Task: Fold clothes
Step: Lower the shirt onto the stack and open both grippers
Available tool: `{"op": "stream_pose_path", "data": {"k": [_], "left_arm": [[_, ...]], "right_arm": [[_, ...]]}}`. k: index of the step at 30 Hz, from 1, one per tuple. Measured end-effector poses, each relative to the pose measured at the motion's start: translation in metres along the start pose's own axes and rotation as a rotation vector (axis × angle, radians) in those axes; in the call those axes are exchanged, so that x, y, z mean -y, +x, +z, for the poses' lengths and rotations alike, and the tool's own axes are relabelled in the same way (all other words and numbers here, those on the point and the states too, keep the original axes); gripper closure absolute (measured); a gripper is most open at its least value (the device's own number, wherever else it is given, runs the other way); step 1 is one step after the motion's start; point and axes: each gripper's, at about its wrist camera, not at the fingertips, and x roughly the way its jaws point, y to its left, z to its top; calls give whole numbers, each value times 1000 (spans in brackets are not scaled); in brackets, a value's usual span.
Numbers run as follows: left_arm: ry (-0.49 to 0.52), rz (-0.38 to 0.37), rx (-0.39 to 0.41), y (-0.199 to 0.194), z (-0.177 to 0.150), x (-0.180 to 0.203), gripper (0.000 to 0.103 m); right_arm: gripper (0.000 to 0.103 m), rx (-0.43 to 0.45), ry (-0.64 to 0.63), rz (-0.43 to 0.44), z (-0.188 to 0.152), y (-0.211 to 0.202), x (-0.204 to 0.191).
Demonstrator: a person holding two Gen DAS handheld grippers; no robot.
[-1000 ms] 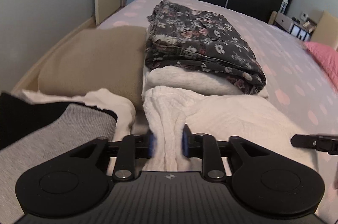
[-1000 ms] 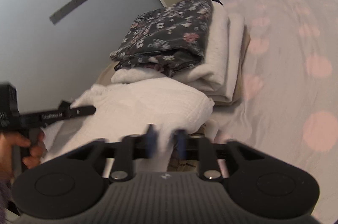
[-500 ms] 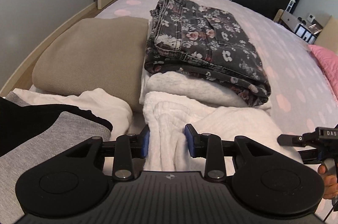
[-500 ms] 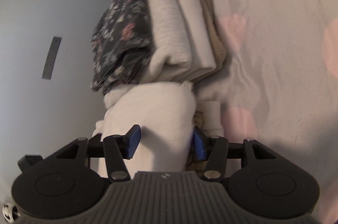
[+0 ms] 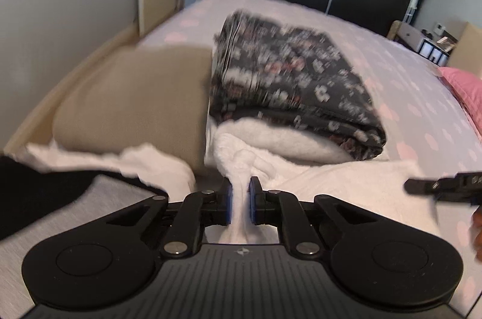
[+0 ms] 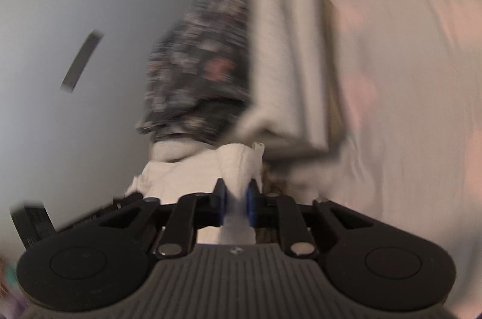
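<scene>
A folded white knitted garment (image 5: 346,183) lies on the bed in front of a stack of folded clothes. My left gripper (image 5: 240,203) is shut on a bunched edge of it. My right gripper (image 6: 236,203) is shut on the opposite end of the same white garment (image 6: 238,165); its tip also shows in the left wrist view (image 5: 442,188). The stack holds a dark floral garment (image 5: 289,78) on top of a white fleece (image 5: 283,141). The right wrist view is rolled sideways and blurred.
A beige folded garment (image 5: 132,99) lies left of the stack. A grey and black garment (image 5: 60,198) lies at the near left. The bed has a pale sheet with pink dots (image 5: 421,96), a pink pillow (image 5: 464,84) at the right, and a grey wall (image 5: 60,3) on the left.
Both grippers have closed from open onto the white garment, one at each end. The views are now blurred from motion.
</scene>
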Motion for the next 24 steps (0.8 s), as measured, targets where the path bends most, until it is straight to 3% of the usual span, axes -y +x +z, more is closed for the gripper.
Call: {"op": "stream_pose_path", "data": {"k": [2, 5, 12, 14, 16, 18, 20, 24], "left_arm": [[43, 3, 52, -9, 0, 1, 94], [71, 56, 35, 0, 1, 0, 95], [92, 107, -86, 44, -11, -6, 94], [81, 109, -93, 42, -12, -8, 94], [70, 111, -99, 40, -14, -9, 89], [67, 144, -73, 24, -12, -8, 82], [63, 177, -46, 7, -11, -6, 81], [64, 179, 23, -36, -17, 6, 80]], "right_arm": [[91, 51, -165, 0, -2, -10, -21], [92, 63, -321, -56, -5, -5, -39], [91, -6, -388, -178, -11, 31, -33], [85, -22, -400, -196, -13, 37, -34], [68, -3, -423, -219, -14, 32, -40], [65, 32, -460, -239, -14, 22, -49], [63, 74, -514, -287, -17, 9, -60], [62, 95, -591, -251, -38, -21, -83]]}}
